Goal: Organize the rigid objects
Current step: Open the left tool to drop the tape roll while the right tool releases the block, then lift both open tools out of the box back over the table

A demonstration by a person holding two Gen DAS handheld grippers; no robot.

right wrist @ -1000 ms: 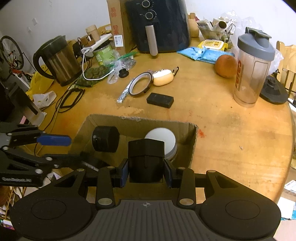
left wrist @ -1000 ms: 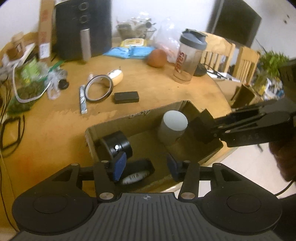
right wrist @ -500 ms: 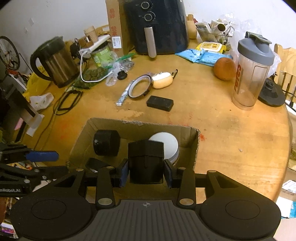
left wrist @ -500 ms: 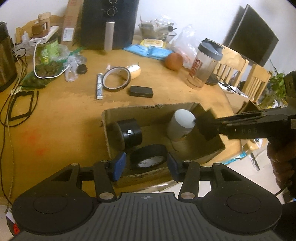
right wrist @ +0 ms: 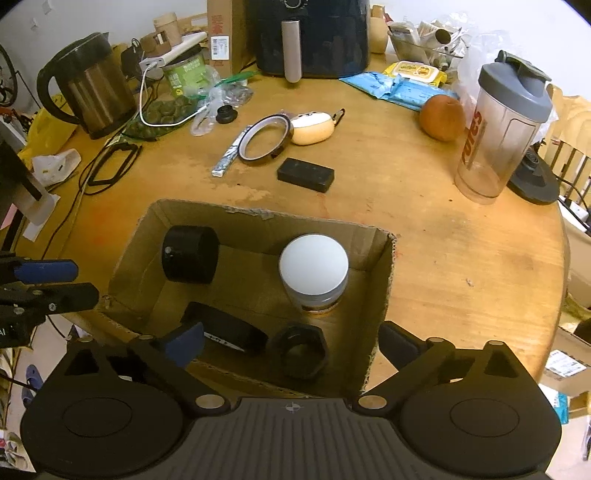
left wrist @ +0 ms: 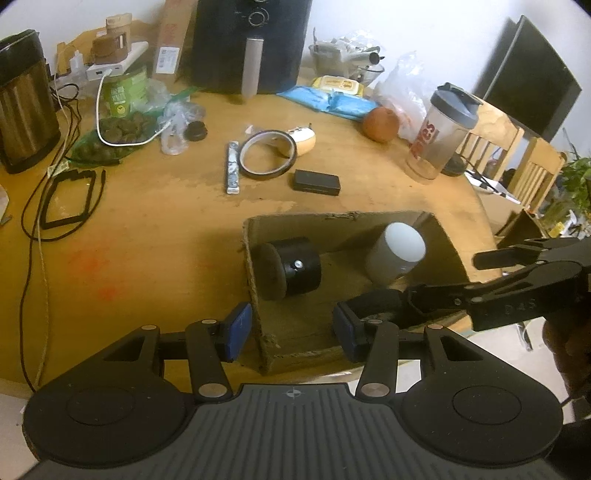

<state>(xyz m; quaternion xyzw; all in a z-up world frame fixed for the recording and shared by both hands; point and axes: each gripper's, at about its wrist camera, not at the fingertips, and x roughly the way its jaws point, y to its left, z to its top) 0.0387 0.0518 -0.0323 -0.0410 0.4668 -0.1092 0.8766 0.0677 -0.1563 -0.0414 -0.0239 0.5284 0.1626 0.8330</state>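
An open cardboard box (right wrist: 382,280) sits on the round wooden table. It holds a black cylinder (right wrist: 189,254) on its side, a white-lidded jar (right wrist: 314,267), a black tape roll (right wrist: 225,328) and a black hexagonal block (right wrist: 301,350). My right gripper (right wrist: 291,341) is open over the box's near edge, above the hexagonal block, holding nothing. My left gripper (left wrist: 291,328) is open and empty at the box's near left corner (left wrist: 255,295). The black cylinder (left wrist: 290,271) and the jar (left wrist: 397,253) show in the left wrist view. The right gripper's arm (left wrist: 498,295) reaches in from the right.
On the table beyond the box lie a flat black case (right wrist: 306,174), a tape ring (right wrist: 264,137), a cream pouch (right wrist: 312,127), a foil stick (right wrist: 229,155), an orange (right wrist: 441,117) and a shaker bottle (right wrist: 498,129). A kettle (right wrist: 88,85), cables and an air fryer (right wrist: 310,33) stand at the back.
My right gripper has opened and let go of the black hexagonal block, which now lies in the box. My left gripper has drawn back and to the left of the box.
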